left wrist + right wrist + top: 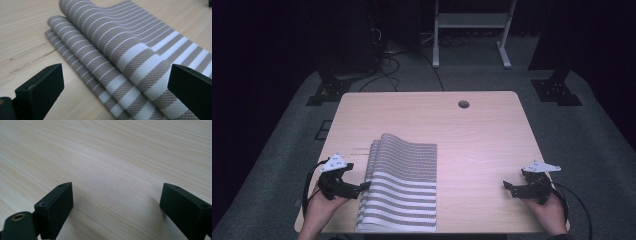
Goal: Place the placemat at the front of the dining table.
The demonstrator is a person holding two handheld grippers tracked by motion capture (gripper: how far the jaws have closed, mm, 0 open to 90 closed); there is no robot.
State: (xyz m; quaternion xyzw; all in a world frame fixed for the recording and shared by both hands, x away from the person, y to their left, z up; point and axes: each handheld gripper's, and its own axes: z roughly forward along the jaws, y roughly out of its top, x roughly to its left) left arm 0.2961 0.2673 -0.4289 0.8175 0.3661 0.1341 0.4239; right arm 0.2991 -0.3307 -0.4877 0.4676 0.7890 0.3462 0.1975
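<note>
Placemats (401,187) stacked near-left, edges fanned for picking | left gripper (365,186) wide open, empty, at stack's edge | right gripper (507,186) open, empty, idle far right.

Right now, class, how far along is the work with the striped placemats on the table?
Done: the striped placemats lie stacked and fanned on the wooden table, top one's far end curling up. In hand: the left tongs sit open at the stack's left edge, gripping nothing. The right tongs rest open over bare wood. Left: probably every grasp and move of the mats.
</note>
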